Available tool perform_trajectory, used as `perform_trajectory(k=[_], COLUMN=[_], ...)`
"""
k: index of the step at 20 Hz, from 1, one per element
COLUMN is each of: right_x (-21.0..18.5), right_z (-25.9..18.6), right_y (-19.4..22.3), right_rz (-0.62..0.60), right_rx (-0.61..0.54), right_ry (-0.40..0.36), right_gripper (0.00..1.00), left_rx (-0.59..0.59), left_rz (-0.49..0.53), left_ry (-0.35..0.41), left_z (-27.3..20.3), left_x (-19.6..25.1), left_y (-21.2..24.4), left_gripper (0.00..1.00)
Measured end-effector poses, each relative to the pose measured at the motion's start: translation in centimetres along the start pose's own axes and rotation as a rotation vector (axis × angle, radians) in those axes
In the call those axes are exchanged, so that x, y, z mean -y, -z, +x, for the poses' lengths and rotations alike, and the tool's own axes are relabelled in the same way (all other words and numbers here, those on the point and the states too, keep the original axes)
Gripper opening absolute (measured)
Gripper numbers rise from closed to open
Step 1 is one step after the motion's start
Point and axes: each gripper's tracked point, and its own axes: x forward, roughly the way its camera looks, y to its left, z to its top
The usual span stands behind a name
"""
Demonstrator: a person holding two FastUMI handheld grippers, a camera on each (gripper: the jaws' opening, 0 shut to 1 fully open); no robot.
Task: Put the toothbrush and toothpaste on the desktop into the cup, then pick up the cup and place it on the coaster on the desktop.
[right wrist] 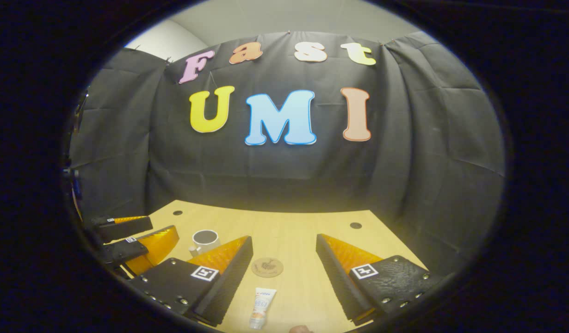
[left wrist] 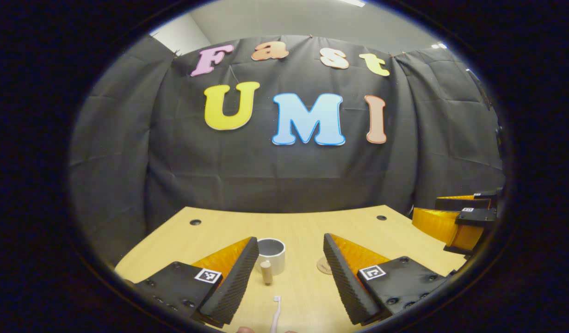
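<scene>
Both grippers hover with fingers apart, nothing held: left gripper [left wrist: 291,277] lined up over toothbrush [left wrist: 276,312], right gripper [right wrist: 284,277] over toothpaste [right wrist: 261,307], both near tabletop's front edge. Cup [left wrist: 270,253] and coaster [right wrist: 267,267] mid-tabletop.

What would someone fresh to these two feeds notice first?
In the left gripper view, the open left gripper frames a white cup standing on the wooden table, with a toothbrush lying nearer the camera. In the right gripper view, the open right gripper frames a round coaster, with a toothpaste tube lying just in front of it.
</scene>
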Motion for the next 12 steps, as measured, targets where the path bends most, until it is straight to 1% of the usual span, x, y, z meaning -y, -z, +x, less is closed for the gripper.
perform_trajectory(k=[1, 5, 7, 12], right_x=[-0.1, -0.7, -1.2, -2.4], right_z=[0.3, 1.3, 1.6, 2.7], right_y=[0.8, 4.2, 6.0, 10.7], right_rz=[-0.007, -0.001, 0.019, 0.077], right_rx=[-0.028, -0.167, -0.247, -0.457], right_ry=[-0.003, -0.013, -0.016, -0.048], right_gripper=[0.89, 0.89, 0.89, 0.89], left_rx=[-0.032, -0.163, -0.230, -0.452], left_rz=[-0.013, -0.070, -0.078, -0.119], left_ry=[0.000, 0.005, -0.003, -0.001], left_z=[0.3, 1.2, 1.8, 2.6], left_x=[-0.2, -0.6, -0.9, -1.7], left_y=[0.9, 4.4, 5.9, 10.8], left_gripper=[0.92, 0.92, 0.92, 0.93])
